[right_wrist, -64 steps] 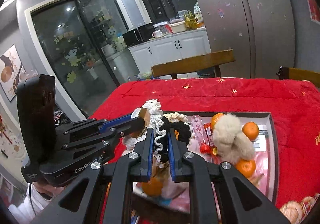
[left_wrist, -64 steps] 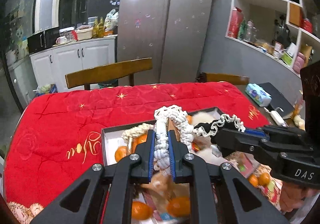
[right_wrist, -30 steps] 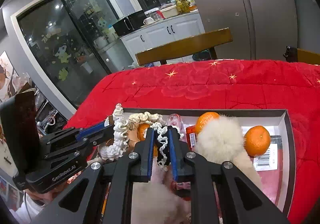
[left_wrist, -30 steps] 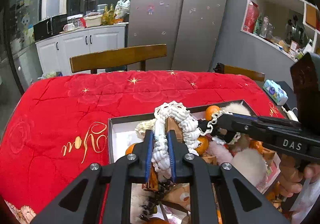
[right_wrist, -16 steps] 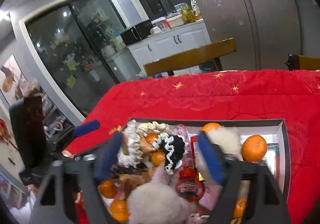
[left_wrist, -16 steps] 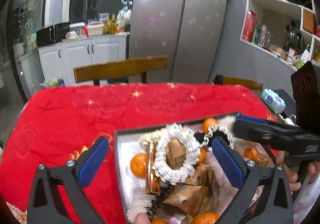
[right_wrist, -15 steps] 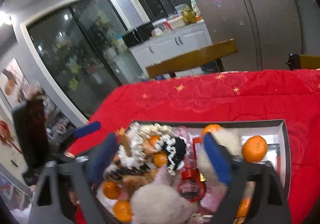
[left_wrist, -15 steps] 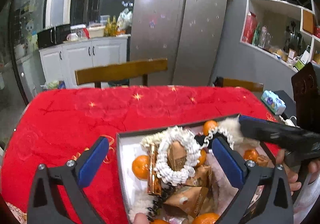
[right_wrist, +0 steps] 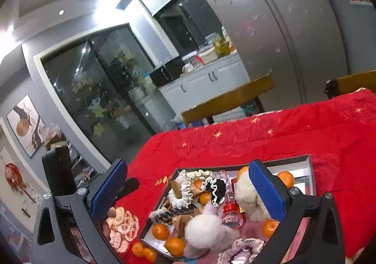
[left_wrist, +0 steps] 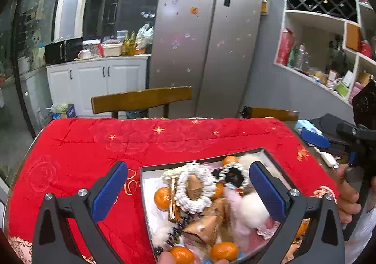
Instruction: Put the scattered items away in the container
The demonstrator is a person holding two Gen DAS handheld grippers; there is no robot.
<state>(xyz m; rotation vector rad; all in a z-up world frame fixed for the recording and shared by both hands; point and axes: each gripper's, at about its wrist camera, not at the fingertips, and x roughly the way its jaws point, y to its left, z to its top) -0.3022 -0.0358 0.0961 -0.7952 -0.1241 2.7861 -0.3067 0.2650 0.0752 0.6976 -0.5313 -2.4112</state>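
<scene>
Your container [left_wrist: 270, 154] is a shallow grey box with a white inside, sitting on the red quilted tablecloth [left_wrist: 98, 144], and it's stuffed. A white frilly scrunchie [left_wrist: 193, 187] lies on top of brown wrapped packets, a black one with white trim [right_wrist: 216, 187] is just beside it, plus tangerines [right_wrist: 160, 231] and white pom-poms [right_wrist: 204, 226]. Gold script is stitched into the cloth beside the box, but I can't read it. Your left gripper [left_wrist: 188, 187] is spread wide with nothing in it, and so is your right gripper [right_wrist: 188, 187], both hovering over the box.
</scene>
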